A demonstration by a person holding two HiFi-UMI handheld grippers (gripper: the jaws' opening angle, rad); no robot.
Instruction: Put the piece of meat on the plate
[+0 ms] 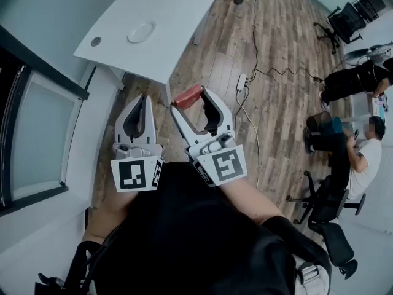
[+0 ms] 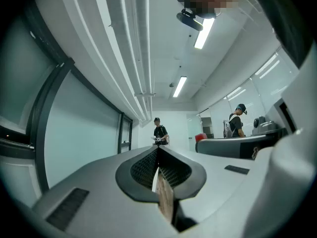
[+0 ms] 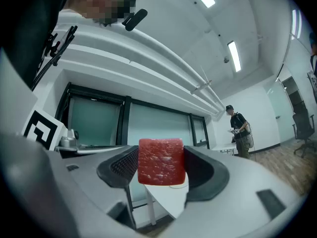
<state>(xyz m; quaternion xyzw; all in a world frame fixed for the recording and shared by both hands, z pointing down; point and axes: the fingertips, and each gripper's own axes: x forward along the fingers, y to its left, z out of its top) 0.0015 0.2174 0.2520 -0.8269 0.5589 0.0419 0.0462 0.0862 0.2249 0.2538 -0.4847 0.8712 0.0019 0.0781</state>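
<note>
A red slab of meat (image 1: 188, 96) is pinched between the jaws of my right gripper (image 1: 190, 101), held in the air over the wooden floor just short of the white table (image 1: 178, 17). In the right gripper view the meat (image 3: 161, 161) fills the gap between the two dark pads of the right gripper (image 3: 161, 168). A small white plate (image 1: 141, 31) lies on the table, ahead and to the left of both grippers. My left gripper (image 1: 142, 100) is beside the right one, jaws pressed together and holding nothing; the left gripper (image 2: 158, 153) shows its pads meeting.
A window wall (image 1: 37, 134) runs along the left. On the floor lie a power strip (image 1: 241, 81) and its cable. Office chairs (image 1: 334, 195) and a seated person (image 1: 362, 152) are at the right. Another person (image 3: 240, 130) stands far off.
</note>
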